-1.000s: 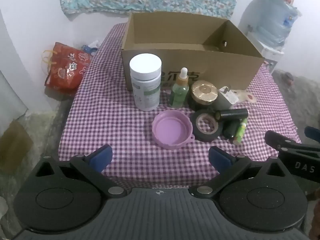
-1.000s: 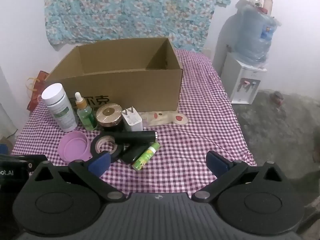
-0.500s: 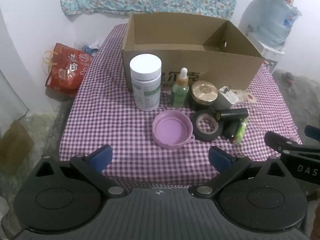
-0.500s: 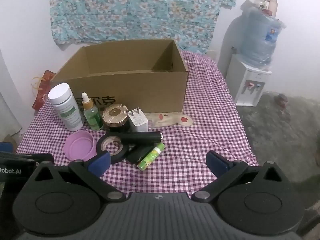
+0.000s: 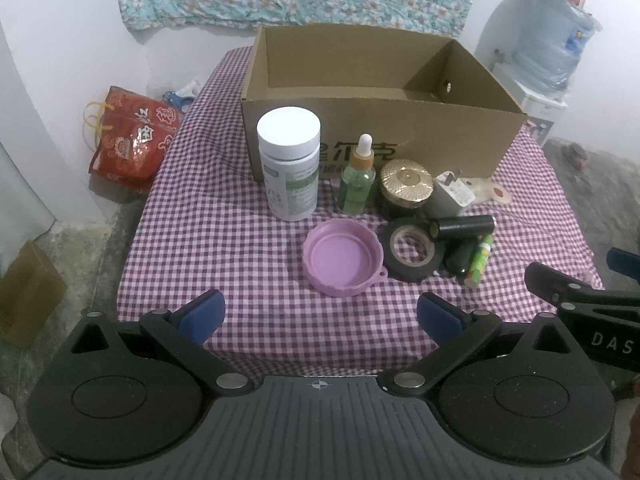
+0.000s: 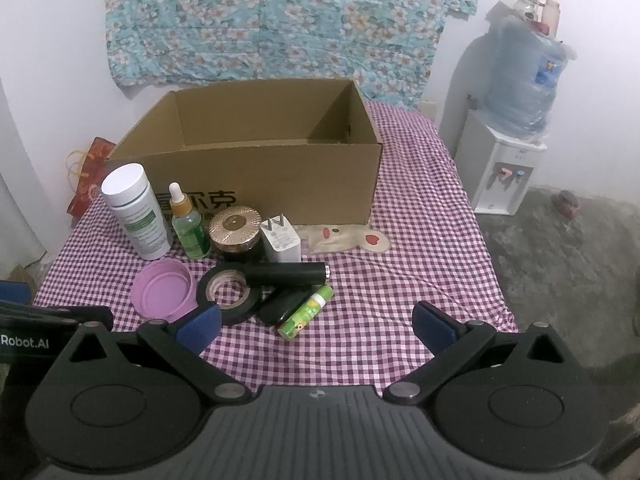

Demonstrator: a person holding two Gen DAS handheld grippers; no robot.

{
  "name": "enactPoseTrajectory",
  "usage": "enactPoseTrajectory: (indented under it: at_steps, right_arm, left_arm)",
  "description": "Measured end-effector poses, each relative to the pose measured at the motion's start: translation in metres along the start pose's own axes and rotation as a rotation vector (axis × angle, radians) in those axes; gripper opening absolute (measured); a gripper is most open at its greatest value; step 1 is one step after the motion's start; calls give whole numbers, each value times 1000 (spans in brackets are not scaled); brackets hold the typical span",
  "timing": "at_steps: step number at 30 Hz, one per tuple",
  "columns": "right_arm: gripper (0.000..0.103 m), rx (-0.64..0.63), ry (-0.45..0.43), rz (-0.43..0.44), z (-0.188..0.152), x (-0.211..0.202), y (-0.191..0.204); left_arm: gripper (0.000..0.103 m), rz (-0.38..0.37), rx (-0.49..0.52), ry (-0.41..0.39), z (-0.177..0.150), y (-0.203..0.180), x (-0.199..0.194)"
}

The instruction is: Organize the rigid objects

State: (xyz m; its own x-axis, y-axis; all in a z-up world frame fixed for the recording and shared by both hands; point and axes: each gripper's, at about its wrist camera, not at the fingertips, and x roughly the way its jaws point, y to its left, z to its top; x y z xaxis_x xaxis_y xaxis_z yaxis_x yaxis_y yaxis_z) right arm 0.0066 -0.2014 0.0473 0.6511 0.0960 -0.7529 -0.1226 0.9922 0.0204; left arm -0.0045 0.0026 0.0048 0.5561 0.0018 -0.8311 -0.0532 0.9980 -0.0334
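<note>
In mid-frame an open cardboard box stands empty on the checked cloth. Before it a white-capped bottle, green dropper bottle, gold-lidded jar and white plug stand upright. Nearer lie an upturned purple lid, a black tape roll, a black tube resting on the roll, and a green stick.

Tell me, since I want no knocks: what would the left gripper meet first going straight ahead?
Probably the purple lid, lying centred ahead of the open left gripper; nothing shows nearer, though depth is unclear.
</note>
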Motion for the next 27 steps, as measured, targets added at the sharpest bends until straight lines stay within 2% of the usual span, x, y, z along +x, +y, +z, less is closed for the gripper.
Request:
enactPoseTrajectory:
  at_steps: [27]
  right_arm:
    - [103, 3, -1, -2, -1, 0, -2]
  left_arm:
    - [102, 3, 5, 1, -1, -2, 2]
